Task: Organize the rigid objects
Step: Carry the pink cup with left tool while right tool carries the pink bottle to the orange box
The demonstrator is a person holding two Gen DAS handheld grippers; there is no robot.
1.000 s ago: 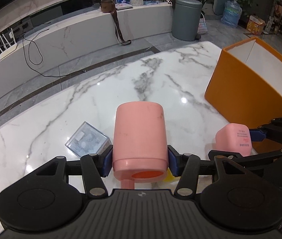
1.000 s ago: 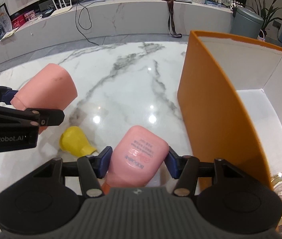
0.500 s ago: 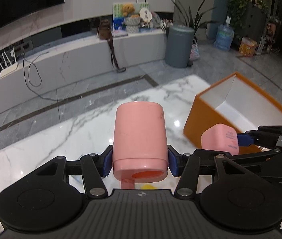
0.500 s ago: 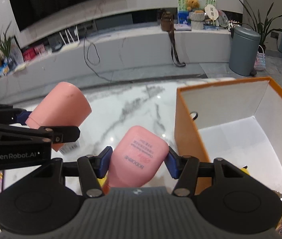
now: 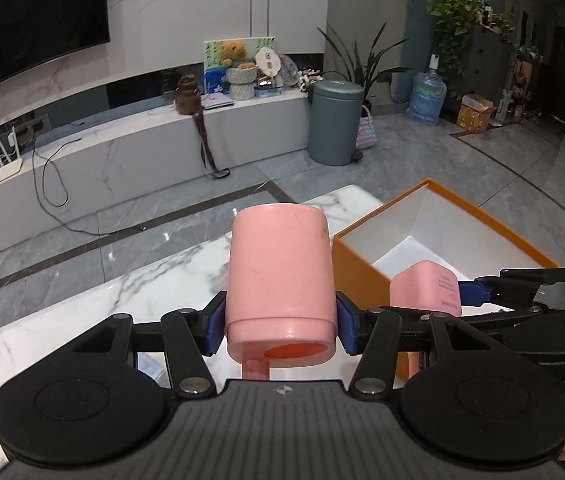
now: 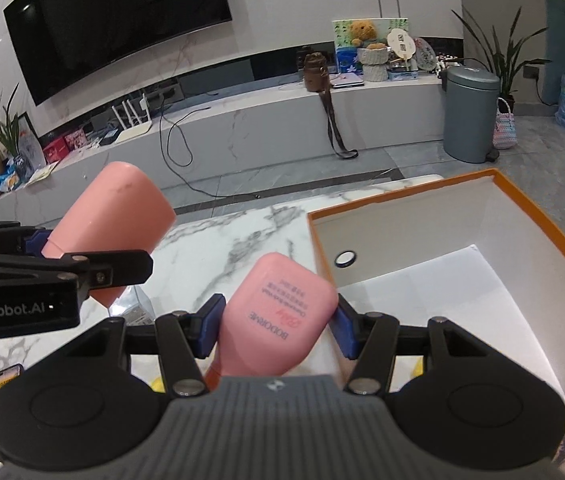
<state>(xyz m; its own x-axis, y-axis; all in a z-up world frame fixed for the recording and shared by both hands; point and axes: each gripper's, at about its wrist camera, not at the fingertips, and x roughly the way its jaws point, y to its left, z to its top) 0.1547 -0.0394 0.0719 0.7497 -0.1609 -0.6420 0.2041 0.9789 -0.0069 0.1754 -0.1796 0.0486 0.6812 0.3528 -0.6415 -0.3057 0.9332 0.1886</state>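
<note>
My left gripper [image 5: 280, 330] is shut on a pink cup [image 5: 280, 276], held on its side high above the marble table [image 5: 82, 320]. The cup also shows at the left of the right wrist view [image 6: 110, 224]. My right gripper [image 6: 278, 326] is shut on a pink lotion bottle [image 6: 278, 312] with "BODORME" print, held at the left edge of the orange box [image 6: 554, 232]. The bottle [image 5: 428, 288] and the box [image 5: 362, 276] also show to the right of the cup in the left wrist view. The box's white inside holds a small ring [image 6: 344, 258] on its far wall.
A clear plastic box [image 6: 134, 308] and a yellow object [image 6: 156, 384] lie on the table below the grippers. A phone [image 6: 8, 374] lies at the table's left. Beyond the table are a grey floor, a low marble bench and a grey bin [image 5: 334, 122].
Both grippers have risen well above the table with their objects and tilted up toward the room. The right gripper has moved over the box's left edge, so its inside shows.
</note>
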